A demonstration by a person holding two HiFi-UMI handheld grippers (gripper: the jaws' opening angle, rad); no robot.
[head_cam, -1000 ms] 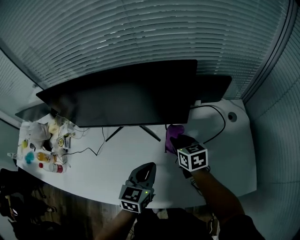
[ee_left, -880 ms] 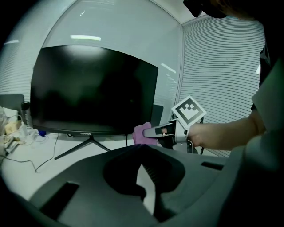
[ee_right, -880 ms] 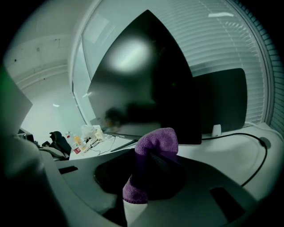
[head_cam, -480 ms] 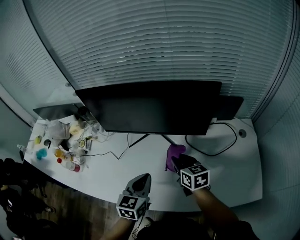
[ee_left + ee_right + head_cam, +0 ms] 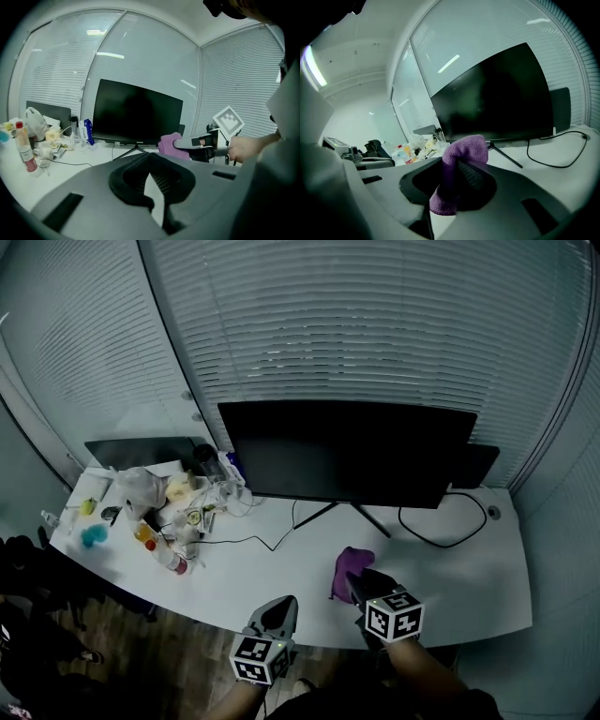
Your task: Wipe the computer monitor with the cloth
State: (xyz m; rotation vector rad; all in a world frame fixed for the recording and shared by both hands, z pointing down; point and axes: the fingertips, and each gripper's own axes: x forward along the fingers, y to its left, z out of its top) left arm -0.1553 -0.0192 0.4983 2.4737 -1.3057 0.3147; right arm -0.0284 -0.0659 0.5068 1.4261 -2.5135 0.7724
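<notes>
- Two marker cubes (image 5: 394,615), one on each gripper, carry black-and-white square patterns. The print on the blue packet (image 5: 87,131) by the monitor's left end is too small to read.
- The right gripper (image 5: 356,579) has its jaws closed on the purple cloth (image 5: 347,563). The cloth bunches up above the pads and hangs below them.
- Cloth and right gripper are over the near part of the white desk (image 5: 469,587), in front of the monitor's right half and apart from the screen.
- The left gripper (image 5: 282,604) is at the desk's near edge. Its jaws meet at the tips and have hold of nothing.
- The monitor (image 5: 347,451) stands upright toward the back of the desk on splayed stand legs (image 5: 342,512). Its screen is dark, with window blinds (image 5: 375,324) close behind.
- Bare desk lies between the grippers and the monitor, and on to the desk's right edge.
- A black cable (image 5: 441,526) loops on the desk under the monitor's right end.
- A thin wire (image 5: 234,540) trails from the left-hand clutter toward the stand.
- The clutter, bottles (image 5: 159,554) and a plastic bag (image 5: 141,486) among it, crowds the desk's left part up to the monitor's left edge.
- A second dark screen (image 5: 141,451) stands behind the clutter.
</notes>
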